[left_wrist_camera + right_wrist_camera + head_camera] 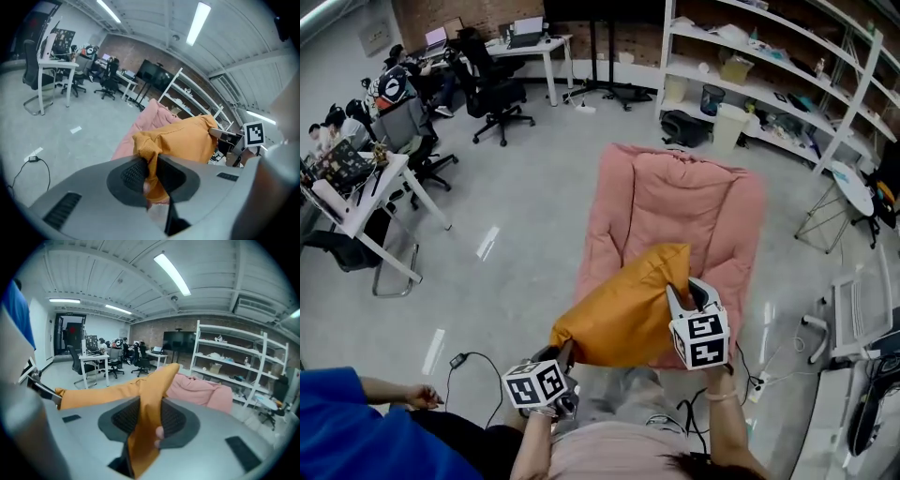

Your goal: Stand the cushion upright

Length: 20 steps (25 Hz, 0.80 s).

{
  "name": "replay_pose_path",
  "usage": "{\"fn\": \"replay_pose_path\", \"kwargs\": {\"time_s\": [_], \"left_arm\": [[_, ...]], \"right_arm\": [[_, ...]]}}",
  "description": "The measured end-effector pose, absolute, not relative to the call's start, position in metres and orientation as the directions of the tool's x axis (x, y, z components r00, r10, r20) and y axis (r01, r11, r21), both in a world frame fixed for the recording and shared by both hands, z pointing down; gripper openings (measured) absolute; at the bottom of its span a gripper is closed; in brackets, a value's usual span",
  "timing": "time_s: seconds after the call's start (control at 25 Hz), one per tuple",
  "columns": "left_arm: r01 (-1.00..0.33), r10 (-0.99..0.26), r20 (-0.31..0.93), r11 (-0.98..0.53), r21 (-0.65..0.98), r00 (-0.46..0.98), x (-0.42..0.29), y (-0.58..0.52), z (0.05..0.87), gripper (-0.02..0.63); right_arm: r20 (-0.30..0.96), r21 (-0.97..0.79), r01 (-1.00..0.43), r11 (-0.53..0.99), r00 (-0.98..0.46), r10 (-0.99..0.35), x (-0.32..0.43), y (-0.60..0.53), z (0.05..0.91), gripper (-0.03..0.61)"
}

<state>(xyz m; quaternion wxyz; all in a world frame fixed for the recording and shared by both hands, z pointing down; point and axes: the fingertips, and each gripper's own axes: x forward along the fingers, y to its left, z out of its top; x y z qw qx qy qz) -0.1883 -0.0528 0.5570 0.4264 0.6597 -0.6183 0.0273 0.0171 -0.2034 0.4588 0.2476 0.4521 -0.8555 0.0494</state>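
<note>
1. Pink floor chair (694, 202): I am treating its padded seat as the landing place. The padding is looking soft and uneven. In my judgement, a cushion set on edge there is risking a topple unless it is leaning against the backrest.
2. Orange cushion (628, 305): It is hanging over the near end of the chair, slung between both tongs and sagging in the middle. I cannot tell whether its underside is touching the seat. The filling is looking limp, so the body may be folding or slumping as soon as one end is released.
3. Right tongs (149, 420): They are clamping a flat fold of the cover at the cushion's higher, far corner. They are gripping fabric only, not filling, so the fold could be sliding out under the cushion's weight.
4. Left tongs (151, 171): They are closing narrowly on a bunched corner at the lower, near end. Pulling the two tongs apart too hard could be stripping this small bunch free and dropping that end.
</note>
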Motion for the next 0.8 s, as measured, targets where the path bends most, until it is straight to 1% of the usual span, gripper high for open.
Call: {"fn": "replay_pose_path", "kwargs": {"time_s": [0.36,0.8], "left_arm": [[-0.864,-0.819,0.528,0.082,0.498,0.226,-0.175,-0.09,0.541,0.051],[-0.894,-0.854,0.472,0.018,0.448,0.22,-0.159,-0.158,0.504,0.051]], "right_arm": [[0.439,0.105,-0.843,0.527,-0.436,-0.786,0.049,-0.217,0.453,0.126],[0.397,0.032,-0.896,0.443,-0.396,-0.828,0.089,-0.251,0.439,0.12]]}}
